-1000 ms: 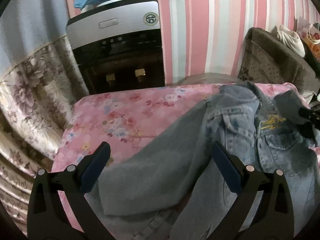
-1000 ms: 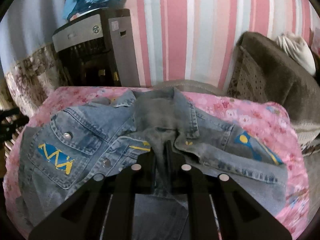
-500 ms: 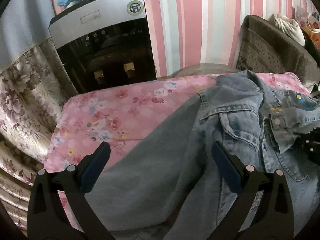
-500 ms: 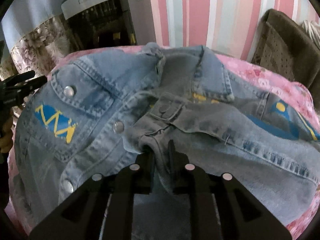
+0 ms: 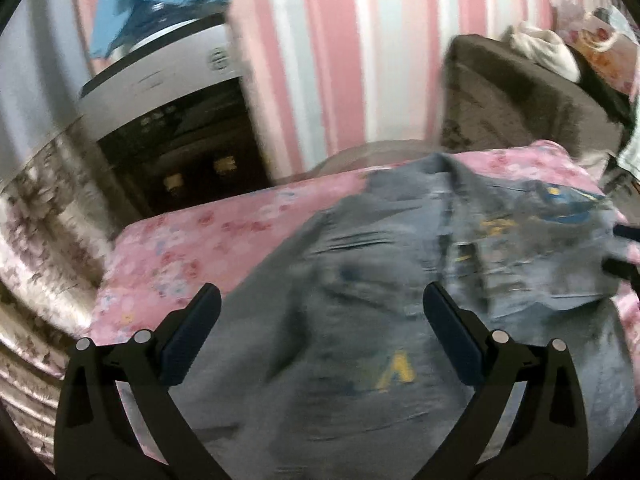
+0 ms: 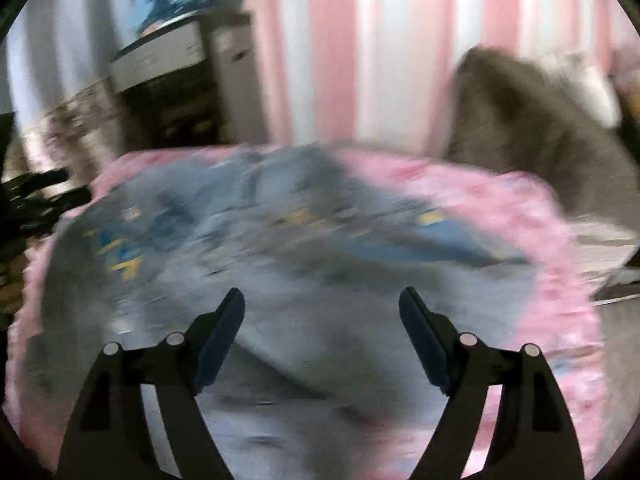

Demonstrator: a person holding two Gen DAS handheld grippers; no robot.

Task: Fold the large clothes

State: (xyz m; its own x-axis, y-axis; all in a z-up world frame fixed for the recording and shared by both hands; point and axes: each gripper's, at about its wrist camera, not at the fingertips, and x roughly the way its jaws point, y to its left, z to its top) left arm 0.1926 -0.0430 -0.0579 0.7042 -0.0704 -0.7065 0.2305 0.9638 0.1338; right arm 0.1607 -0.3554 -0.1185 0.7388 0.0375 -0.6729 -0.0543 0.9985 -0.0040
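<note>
Right wrist view: the right claw [image 6: 322, 306] has let go and spread; left claw [image 5: 320, 304] stays spread; the denim jacket [image 6: 280, 280] is blurred.

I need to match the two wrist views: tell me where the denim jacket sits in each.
Left wrist: denim jacket fills centre and right, on the pink floral cover.
Right wrist: it spreads across the centre, blurred.
Shared landmark: the water dispenser, upper left in both.

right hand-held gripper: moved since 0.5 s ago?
Yes. The right hand-held gripper has let go of the denim jacket and pulled back: the striped wall and pink floral cover fill more of its view.
</note>
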